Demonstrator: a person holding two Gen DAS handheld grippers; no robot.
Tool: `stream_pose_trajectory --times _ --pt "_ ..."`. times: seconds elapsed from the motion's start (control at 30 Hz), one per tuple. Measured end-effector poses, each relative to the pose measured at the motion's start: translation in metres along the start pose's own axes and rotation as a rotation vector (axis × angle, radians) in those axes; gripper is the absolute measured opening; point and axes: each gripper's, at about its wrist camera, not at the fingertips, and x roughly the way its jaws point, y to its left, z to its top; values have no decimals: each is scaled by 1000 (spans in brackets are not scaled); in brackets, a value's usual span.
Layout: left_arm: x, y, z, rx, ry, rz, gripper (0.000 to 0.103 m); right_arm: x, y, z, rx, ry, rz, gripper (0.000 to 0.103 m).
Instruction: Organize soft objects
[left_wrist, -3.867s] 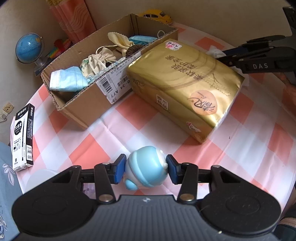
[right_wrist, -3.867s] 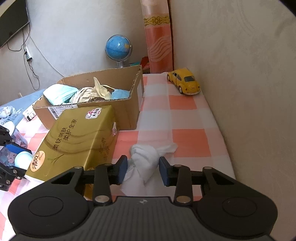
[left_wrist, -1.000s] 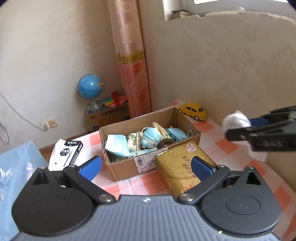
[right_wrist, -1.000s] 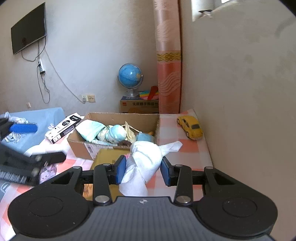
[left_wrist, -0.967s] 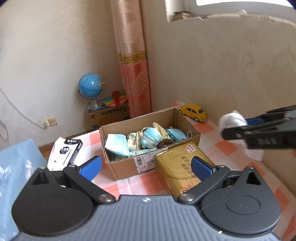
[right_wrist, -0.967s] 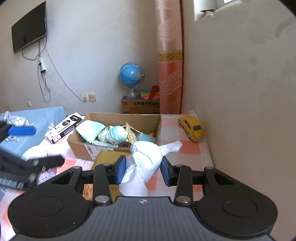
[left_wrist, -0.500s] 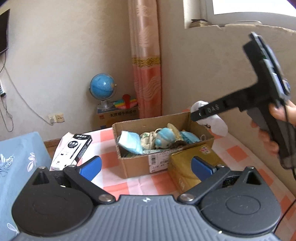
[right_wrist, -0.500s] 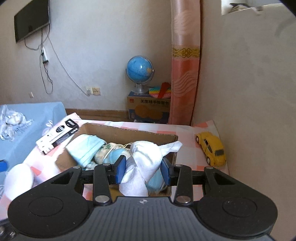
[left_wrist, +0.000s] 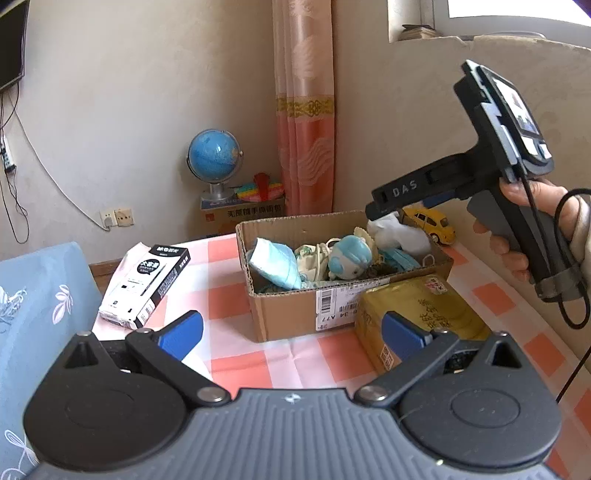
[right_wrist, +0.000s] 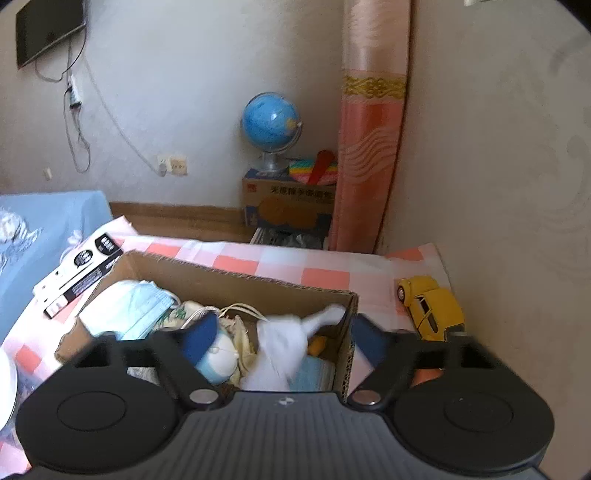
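Observation:
A cardboard box (left_wrist: 291, 314) (right_wrist: 236, 275) on the checked table holds a blue face mask (left_wrist: 275, 264) (right_wrist: 129, 308), a blue round plush toy (left_wrist: 349, 256) (right_wrist: 218, 360), beige pouches and other soft things. My right gripper (right_wrist: 284, 341) hangs over the box's right end with its jaws wide open; the white cloth (right_wrist: 284, 349) (left_wrist: 397, 230) is blurred between them, free of both pads, at the box's right end. My left gripper (left_wrist: 291, 330) is open and empty, held back from the box above the table.
A gold tissue pack (left_wrist: 417, 314) lies in front of the box. A black-and-white carton (left_wrist: 147, 282) (right_wrist: 79, 282) lies to its left, a yellow toy car (left_wrist: 430, 221) (right_wrist: 432, 306) to its right by the wall. A globe (right_wrist: 271, 122) stands behind on a carton.
My right gripper has opened and let go of the white cloth, which drops into the box's right end. It also moved closer over the box. My left gripper stays open and has pulled back slightly.

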Motion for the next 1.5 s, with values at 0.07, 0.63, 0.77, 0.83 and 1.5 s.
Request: stream_pose_trajectory --times 0.07,0.63,0.77,0.83,1.5 --pt "-1 1 0 -7 0 -8 103 -4 -1 -3 17 -2 0 101" --pt "-32 -2 10 -77 57 30 103 -117 33 -72 86 95 -146 103" --pt "-42 -6 16 -90 83 19 103 -145 43 -89 122 89 -189 103" --pt "-48 -9 19 -91 90 30 103 -156 47 -94 132 86 -191 103" --pt "-70 -22 28 -63 93 62 103 -190 50 -102 148 40 -223 103"
